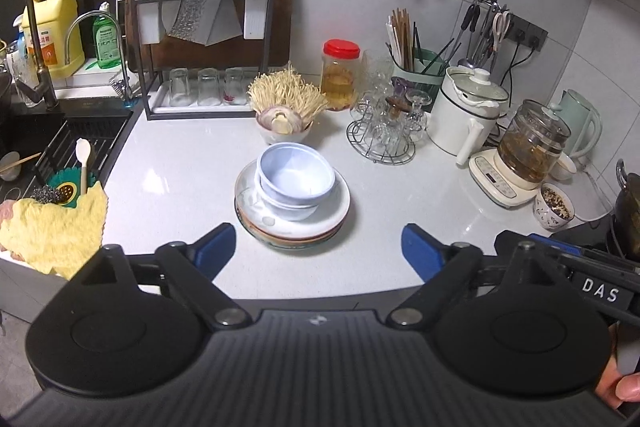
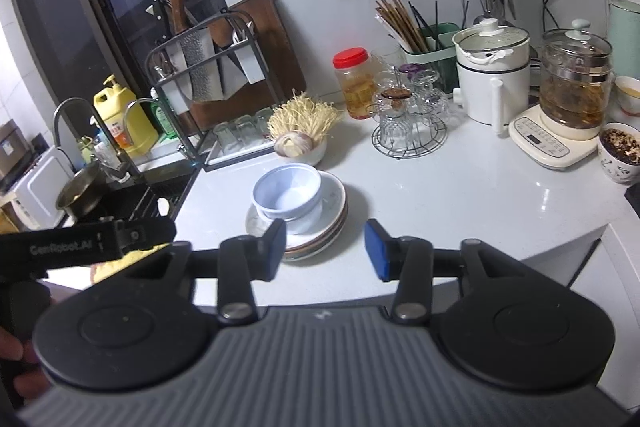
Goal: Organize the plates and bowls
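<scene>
- The plates (image 1: pixel 294 227) sit in one stack near the middle of the white table (image 1: pixel 180 171), and two nested bowls (image 1: pixel 294 179) rest on top of them, the upper one pale blue, the lower one white.
- The bowls sit off-centre on the top plate, toward its far side, and the upper bowl leans a little to one side.
- The left claw (image 1: pixel 318 249) is wide open and holds nothing; the stack lies straight ahead of it, just beyond the fingertips and centred in the gap between them.
- The right claw (image 2: pixel 326 247) is also open and empty; the stack lies ahead and slightly to its left, with the left finger overlapping the near rim of the plates in that view. Whether it touches them, I cannot tell.
- Both claws are about equally near; the left one is better lined up on the stack.
- The stack is round, so it has no long axis; its near rim is the closest edge to both claws.
- Plates stacked with bowls nested on top would suit a finished tidy-up, or a pile waiting to be sorted or carried elsewhere; the pictures do not settle which.
- A bowl of enoki mushrooms (image 1: pixel 286 107) stands just behind the stack.
</scene>
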Motion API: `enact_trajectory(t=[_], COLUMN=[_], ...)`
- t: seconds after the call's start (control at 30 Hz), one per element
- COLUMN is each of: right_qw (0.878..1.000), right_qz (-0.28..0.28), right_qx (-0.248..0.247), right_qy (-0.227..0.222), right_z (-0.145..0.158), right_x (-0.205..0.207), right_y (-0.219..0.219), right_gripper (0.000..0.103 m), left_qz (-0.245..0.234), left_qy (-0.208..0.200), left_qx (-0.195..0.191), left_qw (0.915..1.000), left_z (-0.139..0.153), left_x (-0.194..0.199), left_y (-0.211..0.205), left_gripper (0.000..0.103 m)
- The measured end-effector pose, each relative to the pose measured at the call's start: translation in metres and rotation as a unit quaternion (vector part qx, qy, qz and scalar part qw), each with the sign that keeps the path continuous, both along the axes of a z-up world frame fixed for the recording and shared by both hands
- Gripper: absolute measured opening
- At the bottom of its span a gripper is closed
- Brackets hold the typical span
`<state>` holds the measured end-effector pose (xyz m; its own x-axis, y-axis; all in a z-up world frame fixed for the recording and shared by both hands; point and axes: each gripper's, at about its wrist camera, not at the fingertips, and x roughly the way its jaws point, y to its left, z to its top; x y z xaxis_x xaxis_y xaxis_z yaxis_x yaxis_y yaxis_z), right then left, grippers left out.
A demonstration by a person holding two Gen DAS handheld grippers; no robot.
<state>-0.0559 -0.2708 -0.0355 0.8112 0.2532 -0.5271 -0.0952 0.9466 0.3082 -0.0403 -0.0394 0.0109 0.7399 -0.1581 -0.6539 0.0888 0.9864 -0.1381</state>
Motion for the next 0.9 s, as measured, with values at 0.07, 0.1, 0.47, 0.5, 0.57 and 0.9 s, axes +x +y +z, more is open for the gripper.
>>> enact_trajectory(t=[0.07,0.1,0.47,0.5,0.57,0.9], right_qw=[1.000,1.000,0.999,0.999,0.999,0.999], right_qz=[-0.005,-0.007,-0.016,-0.015,-0.015,-0.016], right_qx=[-0.005,-0.008,-0.030,-0.028,-0.027,-0.024], right_qy=[0.000,0.000,-0.013,-0.012,-0.013,-0.022], right_z=[0.000,0.000,0.005,0.005,0.005,0.003], right_x=[-0.002,-0.003,-0.013,-0.012,-0.014,-0.022], right_y=[0.001,0.002,0.017,0.018,0.021,0.033], right_gripper=[0.055,0.057,0.076,0.076,0.076,0.080], left_qz=[-0.003,-0.003,-0.006,-0.004,-0.001,-0.004], left_qy=[-0.001,0.001,-0.004,-0.006,-0.008,0.002], left_qx=[0.005,0.008,0.009,0.011,0.015,0.015], left_qw=[1.0000,1.0000,0.9999,0.9999,0.9999,0.9999], left_z=[-0.001,-0.001,0.007,0.008,0.008,-0.003], left_x=[-0.002,-0.003,-0.012,-0.013,-0.015,-0.018], left_y=[0.000,0.000,0.011,0.013,0.017,0.036], left_gripper=[0.096,0.097,0.099,0.099,0.099,0.100])
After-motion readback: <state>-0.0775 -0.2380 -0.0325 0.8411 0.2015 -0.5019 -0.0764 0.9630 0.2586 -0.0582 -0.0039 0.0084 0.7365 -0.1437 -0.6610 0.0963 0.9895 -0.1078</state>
